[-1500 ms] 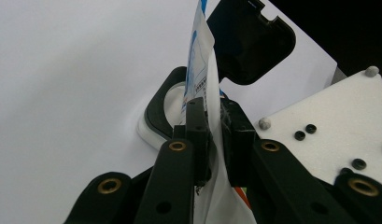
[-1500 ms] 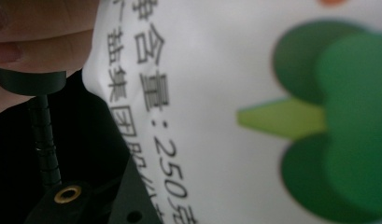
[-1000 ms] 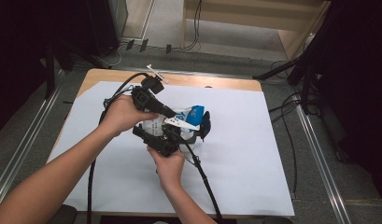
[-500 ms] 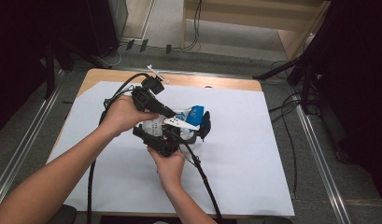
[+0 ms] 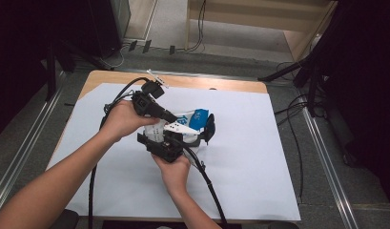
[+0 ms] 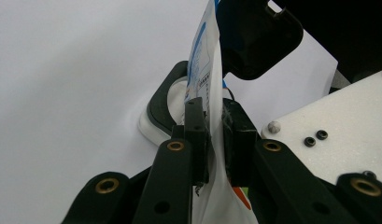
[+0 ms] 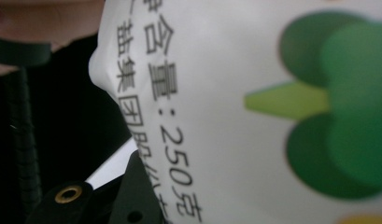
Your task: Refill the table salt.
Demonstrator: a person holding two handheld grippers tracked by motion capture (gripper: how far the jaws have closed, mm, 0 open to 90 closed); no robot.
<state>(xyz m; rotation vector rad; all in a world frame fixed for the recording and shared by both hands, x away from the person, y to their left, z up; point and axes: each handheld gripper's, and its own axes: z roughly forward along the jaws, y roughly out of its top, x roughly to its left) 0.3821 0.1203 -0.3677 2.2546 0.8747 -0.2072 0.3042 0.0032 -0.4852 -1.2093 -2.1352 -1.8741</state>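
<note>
Salt packet point(image 6: 208, 88) stands pinched upright between the jaws of the left hand-held gripper point(image 6: 215, 135), above the counter point(image 5: 259, 157). Nothing has moved over the last second. Right hand-held gripper point(image 5: 169, 140) presses close; its grip I cannot tell.
</note>
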